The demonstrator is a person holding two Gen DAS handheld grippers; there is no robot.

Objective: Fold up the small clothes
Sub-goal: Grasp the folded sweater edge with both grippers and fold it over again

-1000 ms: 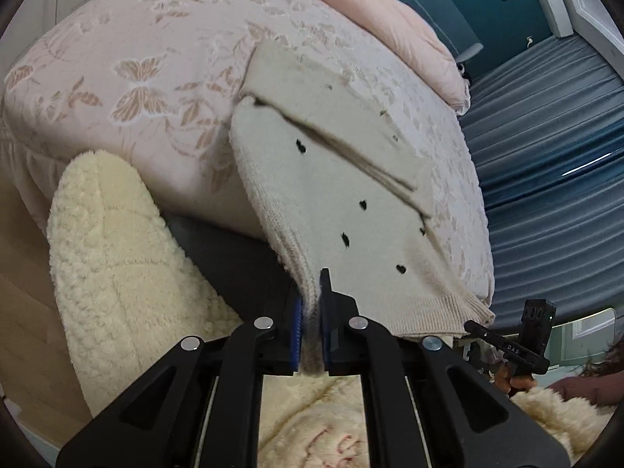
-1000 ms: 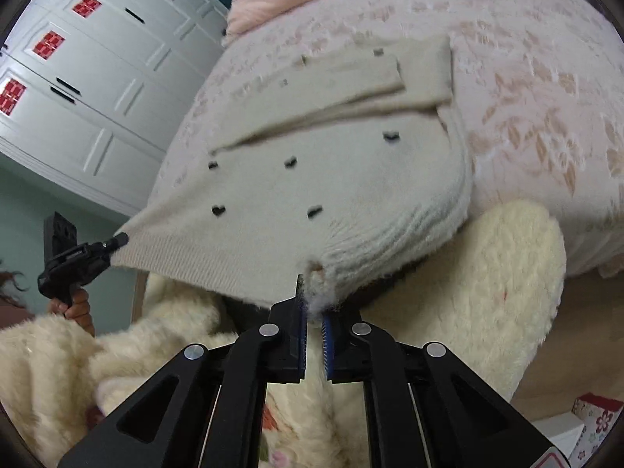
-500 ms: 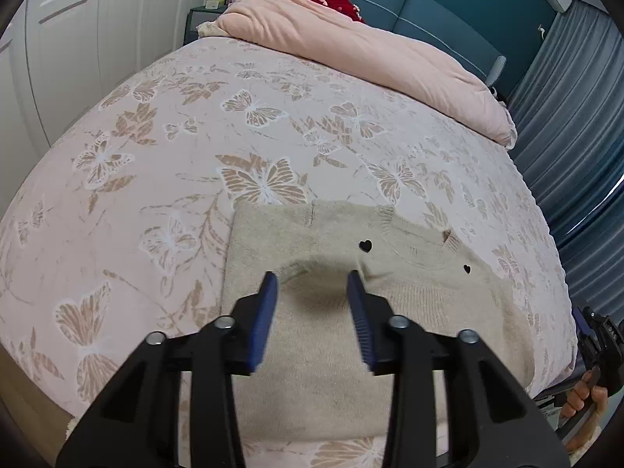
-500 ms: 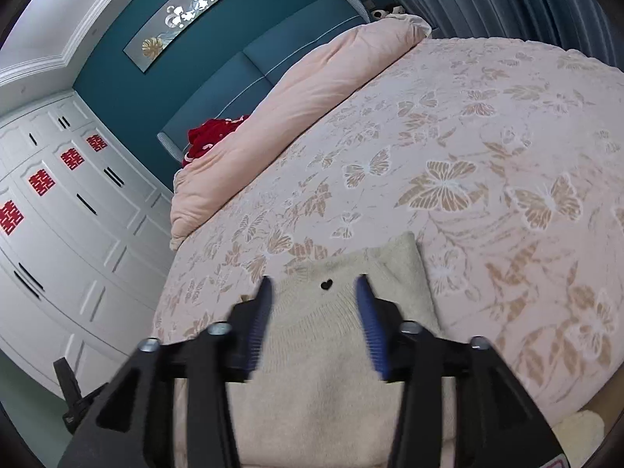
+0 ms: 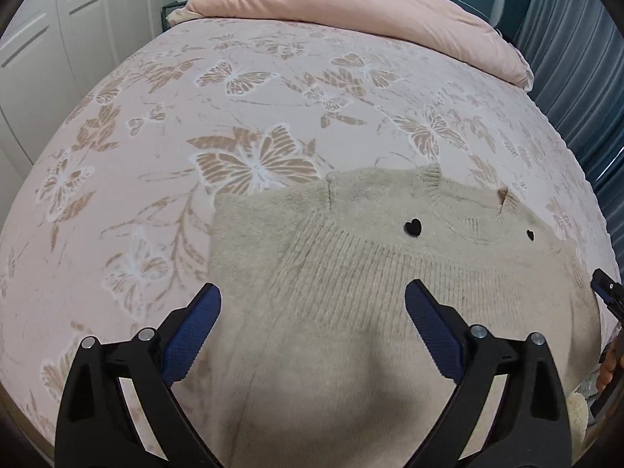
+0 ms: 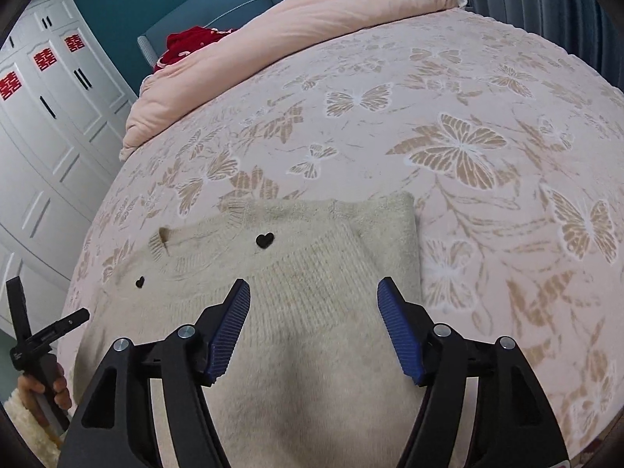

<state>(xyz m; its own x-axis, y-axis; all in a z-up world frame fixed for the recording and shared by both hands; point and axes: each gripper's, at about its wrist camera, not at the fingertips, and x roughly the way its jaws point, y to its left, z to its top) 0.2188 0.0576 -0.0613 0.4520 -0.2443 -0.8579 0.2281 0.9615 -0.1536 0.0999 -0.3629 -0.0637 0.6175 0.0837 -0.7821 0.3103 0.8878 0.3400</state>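
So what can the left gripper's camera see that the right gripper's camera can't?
Only the left wrist view shows the small cabinet beside the bed's head.

Only the right wrist view shows red paper signs on the wardrobe doors, and the hand holding the left gripper's handle.

Both show the beige sweater with black hearts lying on the butterfly bedspread, the pink quilt, and jaws opening above the sweater, gripping nothing: left gripper, right gripper.

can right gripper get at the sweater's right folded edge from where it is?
Probably yes. The right gripper hangs over the sweater, its jaws opening with nothing pinched between them, and the folded edge lies bare on the bedspread, nothing on it.
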